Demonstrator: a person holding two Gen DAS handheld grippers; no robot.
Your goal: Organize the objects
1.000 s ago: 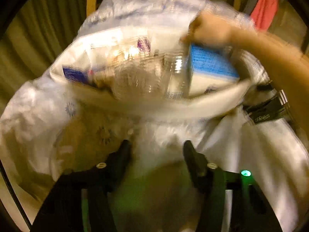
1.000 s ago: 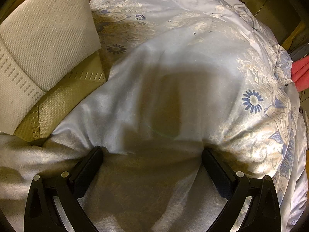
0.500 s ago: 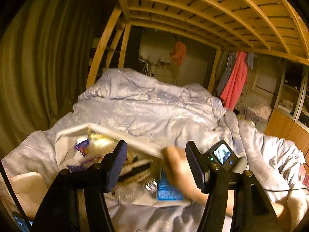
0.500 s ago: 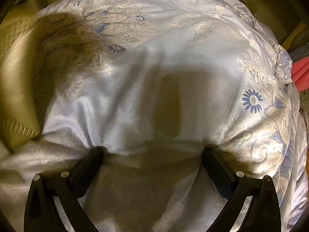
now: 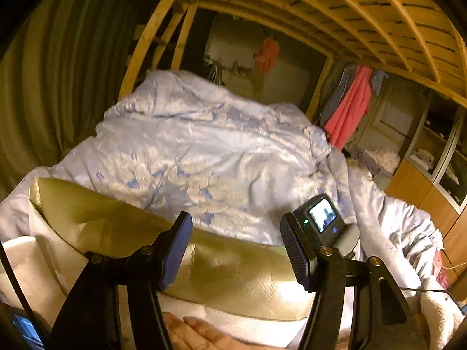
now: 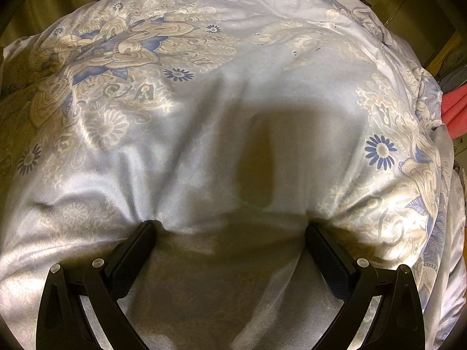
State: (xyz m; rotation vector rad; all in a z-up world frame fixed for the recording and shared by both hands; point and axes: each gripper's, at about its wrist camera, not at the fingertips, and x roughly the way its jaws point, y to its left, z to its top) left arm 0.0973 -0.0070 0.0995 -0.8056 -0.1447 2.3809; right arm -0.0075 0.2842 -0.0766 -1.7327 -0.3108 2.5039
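Note:
My left gripper (image 5: pixel 235 224) hangs open over a white woven bag (image 5: pixel 233 318), with nothing between its pads. The bag's golden side (image 5: pixel 116 221) faces me and hides whatever is inside. A person's hand (image 5: pixel 198 332) lies on the bag at the bottom edge. Beyond the bag a pale blue floral duvet (image 5: pixel 219 145) is heaped on the bed. In the right wrist view my right gripper (image 6: pixel 230 229) stands wide open, tips pressed into the duvet (image 6: pixel 233 102), holding nothing. A small camera screen (image 5: pixel 322 218) shows just right of my left fingers.
Wooden bunk slats (image 5: pixel 335 14) arch overhead. A green curtain (image 5: pixel 58 73) closes the left side. A pink garment (image 5: pixel 350 108) hangs at the right by wooden cabinets (image 5: pixel 423 180). A lit phone (image 5: pixel 26 332) sits at the bottom left.
The left view has swung up from the open bag, where a hand held a blue-white carton beside a clear bottle, to the bed. The white bag has left the right view.

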